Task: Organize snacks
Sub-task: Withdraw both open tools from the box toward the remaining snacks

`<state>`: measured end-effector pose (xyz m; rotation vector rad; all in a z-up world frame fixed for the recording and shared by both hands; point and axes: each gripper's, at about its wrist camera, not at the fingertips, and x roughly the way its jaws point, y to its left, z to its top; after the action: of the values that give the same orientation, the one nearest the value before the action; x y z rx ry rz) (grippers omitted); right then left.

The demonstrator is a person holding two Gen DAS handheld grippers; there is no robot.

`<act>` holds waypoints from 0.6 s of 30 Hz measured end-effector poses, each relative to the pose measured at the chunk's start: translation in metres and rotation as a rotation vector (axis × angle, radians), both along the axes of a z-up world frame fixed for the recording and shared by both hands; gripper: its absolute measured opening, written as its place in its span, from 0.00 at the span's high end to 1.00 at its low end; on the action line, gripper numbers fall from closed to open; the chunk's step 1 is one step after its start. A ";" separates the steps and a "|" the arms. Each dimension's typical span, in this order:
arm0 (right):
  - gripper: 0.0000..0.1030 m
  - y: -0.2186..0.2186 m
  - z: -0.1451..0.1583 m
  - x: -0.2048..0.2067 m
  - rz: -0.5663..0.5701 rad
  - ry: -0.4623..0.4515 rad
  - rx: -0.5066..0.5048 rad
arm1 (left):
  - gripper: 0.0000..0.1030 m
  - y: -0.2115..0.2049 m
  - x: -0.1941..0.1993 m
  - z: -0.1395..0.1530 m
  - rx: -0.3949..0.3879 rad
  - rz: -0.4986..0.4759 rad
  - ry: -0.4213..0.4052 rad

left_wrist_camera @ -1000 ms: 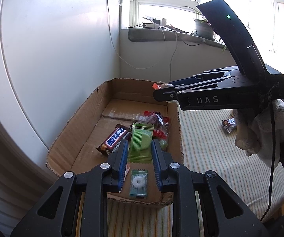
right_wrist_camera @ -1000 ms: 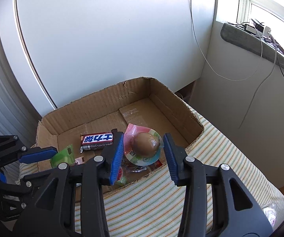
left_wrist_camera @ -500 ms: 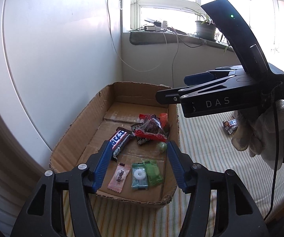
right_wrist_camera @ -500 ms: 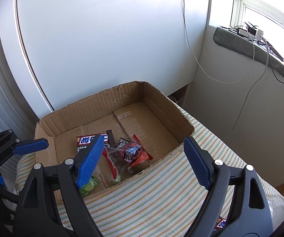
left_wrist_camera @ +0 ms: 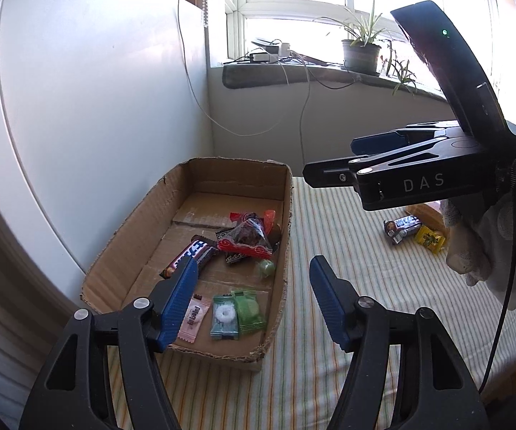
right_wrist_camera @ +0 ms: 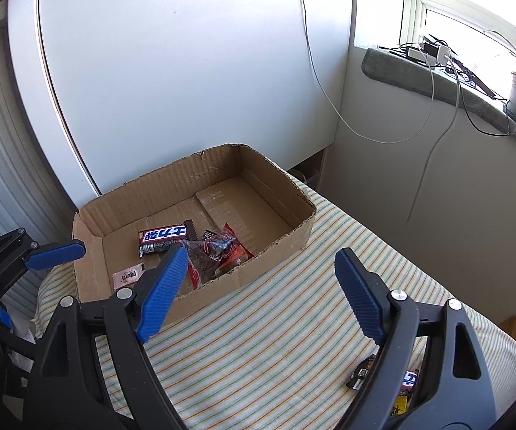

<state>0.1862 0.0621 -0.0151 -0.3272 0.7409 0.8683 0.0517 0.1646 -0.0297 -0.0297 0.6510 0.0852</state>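
Both your left gripper [left_wrist_camera: 254, 299] and right gripper [right_wrist_camera: 261, 294] hang with fingers spread wide, holding nothing. Most snacks lie in the cardboard box [left_wrist_camera: 286, 215]; a dark bar [left_wrist_camera: 401, 227] and a yellow packet [left_wrist_camera: 430, 239] remain on the striped table [left_wrist_camera: 347, 236]. Risk: thin wrappers may slip from the pads, or a low approach may snag the cloth.

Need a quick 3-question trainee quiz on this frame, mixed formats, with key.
1. True or false: the left gripper holds a snack.
2. The yellow packet lies: A) in the box B) on the striped cloth C) on the windowsill.
3. Fill in: the green packet lies beside the ring-candy packet, near the box's ___ corner.

Key: 1 false, both grippers, right too, are open and empty; 2 B; 3 near.
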 end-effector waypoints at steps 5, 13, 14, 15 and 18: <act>0.16 -0.027 0.006 -0.005 -0.044 -0.010 0.007 | 0.37 -0.013 -0.002 0.004 0.000 -0.018 -0.007; 0.16 -0.093 0.011 -0.007 -0.142 -0.002 0.044 | 0.37 -0.039 0.007 0.002 -0.043 -0.081 -0.016; 0.16 -0.101 0.011 -0.006 -0.156 -0.003 0.046 | 0.37 -0.042 0.009 0.001 -0.058 -0.091 -0.015; 0.16 -0.112 0.011 -0.005 -0.172 -0.004 0.049 | 0.37 -0.045 0.011 0.000 -0.070 -0.099 -0.014; 0.16 -0.142 0.010 -0.004 -0.221 0.007 0.067 | 0.37 -0.055 0.019 -0.004 -0.095 -0.128 -0.006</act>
<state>0.1821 -0.0800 -0.0048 -0.1787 0.7378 0.6839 0.0707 0.1094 -0.0334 -0.0799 0.6494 -0.0691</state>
